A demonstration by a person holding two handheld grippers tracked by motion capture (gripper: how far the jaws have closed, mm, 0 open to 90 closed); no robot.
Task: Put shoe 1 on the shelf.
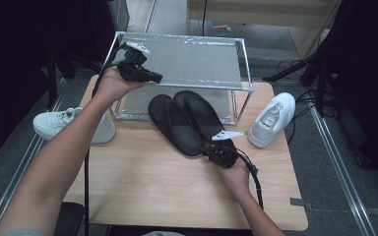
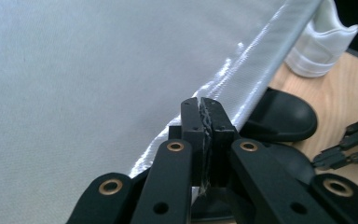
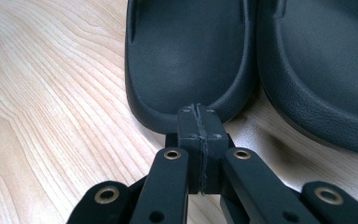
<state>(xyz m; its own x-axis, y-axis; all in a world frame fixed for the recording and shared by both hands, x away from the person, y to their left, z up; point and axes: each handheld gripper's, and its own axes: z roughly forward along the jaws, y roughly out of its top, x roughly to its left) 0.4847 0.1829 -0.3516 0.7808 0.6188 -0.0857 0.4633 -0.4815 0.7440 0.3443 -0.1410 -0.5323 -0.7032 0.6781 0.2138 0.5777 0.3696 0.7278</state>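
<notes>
While both jaws are pressed together on nothing, our right hand-held gripper meets the heel of the black slipper on the tabletop; its soft, light rim suits pinching.

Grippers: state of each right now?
Left gripper: shut, empty, by the rack's shelf.
Right gripper: shut, empty, at the slipper's heel.

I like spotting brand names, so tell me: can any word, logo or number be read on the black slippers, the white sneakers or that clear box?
None can be read.
Black slippers: plain, no print visible.
White sneakers: any marking too small to tell.
Clear box: no label visible.
Right gripper and left gripper, jaws closed: bare black, no text.
</notes>
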